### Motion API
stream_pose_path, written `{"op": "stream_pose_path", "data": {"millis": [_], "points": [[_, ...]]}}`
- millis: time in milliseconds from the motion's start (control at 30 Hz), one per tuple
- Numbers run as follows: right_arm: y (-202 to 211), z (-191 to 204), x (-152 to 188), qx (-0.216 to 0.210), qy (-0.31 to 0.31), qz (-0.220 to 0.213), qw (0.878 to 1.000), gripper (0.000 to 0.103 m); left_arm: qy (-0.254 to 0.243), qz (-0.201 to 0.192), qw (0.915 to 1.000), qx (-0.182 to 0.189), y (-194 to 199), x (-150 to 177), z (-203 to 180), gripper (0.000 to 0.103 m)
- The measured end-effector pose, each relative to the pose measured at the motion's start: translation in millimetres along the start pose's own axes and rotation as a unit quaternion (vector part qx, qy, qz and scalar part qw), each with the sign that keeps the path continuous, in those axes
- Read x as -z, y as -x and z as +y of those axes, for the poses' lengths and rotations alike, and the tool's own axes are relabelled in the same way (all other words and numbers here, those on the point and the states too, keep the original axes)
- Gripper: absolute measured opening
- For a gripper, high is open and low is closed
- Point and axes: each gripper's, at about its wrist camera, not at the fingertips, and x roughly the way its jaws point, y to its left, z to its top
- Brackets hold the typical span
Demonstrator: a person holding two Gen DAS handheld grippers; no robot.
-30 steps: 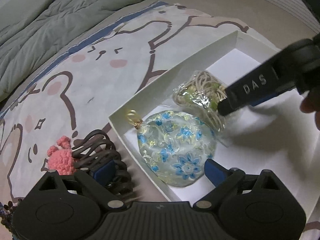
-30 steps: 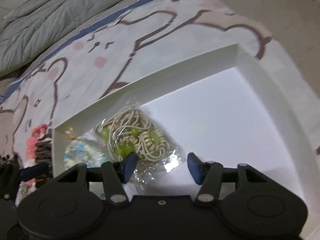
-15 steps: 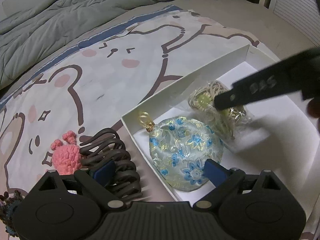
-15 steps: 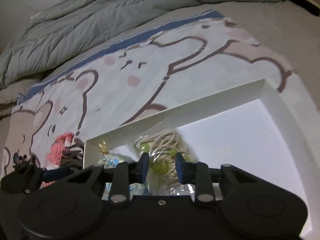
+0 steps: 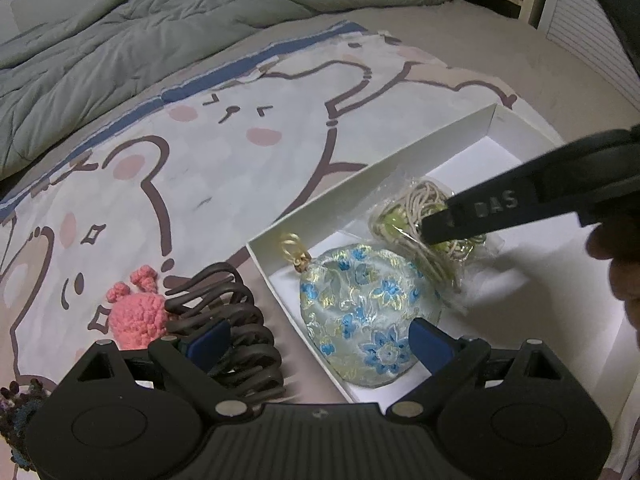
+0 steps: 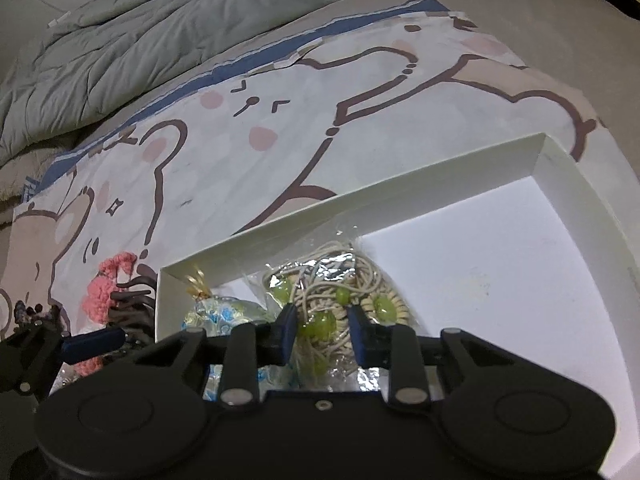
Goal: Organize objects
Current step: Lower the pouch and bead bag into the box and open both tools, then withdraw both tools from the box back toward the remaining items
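A clear bag of beige cord and green beads (image 6: 340, 292) is in the white box (image 6: 360, 208), pinched between the pads of my right gripper (image 6: 322, 328), which is shut on it. In the left wrist view that gripper's black finger (image 5: 480, 216) reaches in from the right onto the bag (image 5: 416, 216). A blue-flowered pouch (image 5: 360, 304) with a gold loop lies in the box's left corner. My left gripper (image 5: 320, 340) stands open, one finger over a brown claw hair clip (image 5: 228, 320) outside the box, the other over the pouch.
A pink crochet piece (image 5: 136, 312) lies beside the clip on the bear-print sheet (image 5: 200, 160). A grey-green quilt (image 5: 160, 20) is bunched at the back. Dark beads (image 5: 16, 400) show at the lower left. The box floor (image 6: 500, 280) is bare on its right side.
My right gripper has closed its jaws on the bag of cord and beads and drawn it up a little. The left gripper stays open in about the same place.
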Motion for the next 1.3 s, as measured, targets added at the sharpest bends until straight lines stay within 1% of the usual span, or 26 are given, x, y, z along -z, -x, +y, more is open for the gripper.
{"op": "stream_pose_path", "data": {"millis": [67, 267, 367, 500, 567, 633, 767, 833, 867, 933, 1000, 1100, 1200, 1267, 1300], "points": [[10, 0, 1, 0.006, 0.008, -0.010, 1.000, 0.031, 0.003, -0.008, 1.0000, 0.000, 6, 0, 1, 0.096], [44, -1, 7, 0.001, 0.019, -0.046, 0.999, 0.033, 0.019, -0.035, 0.9992, 0.000, 31, 2, 1, 0.096], [58, -1, 12, 0.005, 0.027, -0.059, 0.998, 0.037, 0.025, -0.049, 0.9985, -0.001, 44, 5, 0, 0.096], [76, -4, 20, 0.007, 0.033, -0.074, 0.997, 0.038, 0.036, -0.065, 0.9972, 0.000, 62, 10, 0, 0.096], [84, -5, 24, 0.009, 0.036, -0.082, 0.996, 0.040, 0.041, -0.074, 0.9964, 0.001, 72, 13, 1, 0.096], [92, -5, 29, 0.012, 0.040, -0.092, 0.995, 0.048, 0.046, -0.082, 0.9955, 0.001, 80, 15, 1, 0.096], [107, -5, 39, 0.021, 0.058, -0.108, 0.992, 0.056, 0.055, -0.094, 0.9941, 0.001, 93, 20, 3, 0.096], [115, -6, 43, 0.027, 0.060, -0.116, 0.991, 0.062, 0.060, -0.098, 0.9934, -0.003, 98, 22, 4, 0.096], [118, -8, 45, 0.027, 0.059, -0.120, 0.991, 0.063, 0.064, -0.100, 0.9930, -0.004, 101, 24, 5, 0.096], [126, -11, 49, 0.026, 0.054, -0.129, 0.990, 0.071, 0.072, -0.103, 0.9921, -0.005, 105, 25, 7, 0.096], [133, -13, 53, 0.030, 0.055, -0.139, 0.988, 0.076, 0.081, -0.107, 0.9910, -0.005, 109, 28, 9, 0.096], [141, -15, 59, 0.040, 0.059, -0.151, 0.986, 0.080, 0.091, -0.112, 0.9895, -0.007, 115, 30, 11, 0.097], [148, -18, 64, 0.044, 0.061, -0.160, 0.984, 0.086, 0.100, -0.120, 0.9877, -0.011, 119, 32, 12, 0.101], [153, -17, 67, 0.050, 0.069, -0.168, 0.982, 0.090, 0.105, -0.124, 0.9867, -0.013, 122, 32, 13, 0.103], [155, -17, 69, 0.053, 0.073, -0.172, 0.981, 0.095, 0.108, -0.124, 0.9863, -0.013, 123, 33, 13, 0.103]]}}
